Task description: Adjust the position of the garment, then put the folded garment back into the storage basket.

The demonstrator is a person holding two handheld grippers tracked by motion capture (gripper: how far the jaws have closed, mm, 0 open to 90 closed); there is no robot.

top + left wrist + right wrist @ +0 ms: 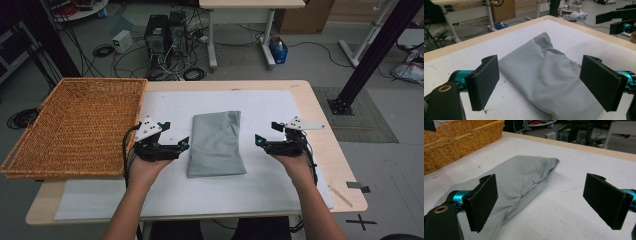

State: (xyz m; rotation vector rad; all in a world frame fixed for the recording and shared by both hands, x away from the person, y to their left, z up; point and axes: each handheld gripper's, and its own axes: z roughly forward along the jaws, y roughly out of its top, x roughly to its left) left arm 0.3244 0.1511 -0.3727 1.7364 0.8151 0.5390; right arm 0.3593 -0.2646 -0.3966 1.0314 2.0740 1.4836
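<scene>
While we look down from above, the wooden worktop (pixel 320 145) stretches across our view with a white sheet (pixel 270 170) laid over most of it. Next in size comes the wicker basket (pixel 75 125), sitting on the worktop's left end and hanging slightly past its edge, well clear of our hands. Right in the middle of the white sheet lies the folded grey cloth (pixel 217 144), flat, long side running away from us, a few soft creases near its far end. We have our left gripper (pixel 180 145) just beside the cloth's left edge, between cloth and basket, and in the left gripper view its jaws are spread wide with the cloth lying beyond them, nothing pinched. Our right gripper (pixel 261 141) sits a little off the cloth's right edge, jaws spread wide too and empty, the cloth showing past them in the right gripper view. Nothing lies between either gripper and the cloth. Beyond the worktop, on the floor, we spot computer towers (pixel 165 32) and tangled cables (pixel 195 72).
</scene>
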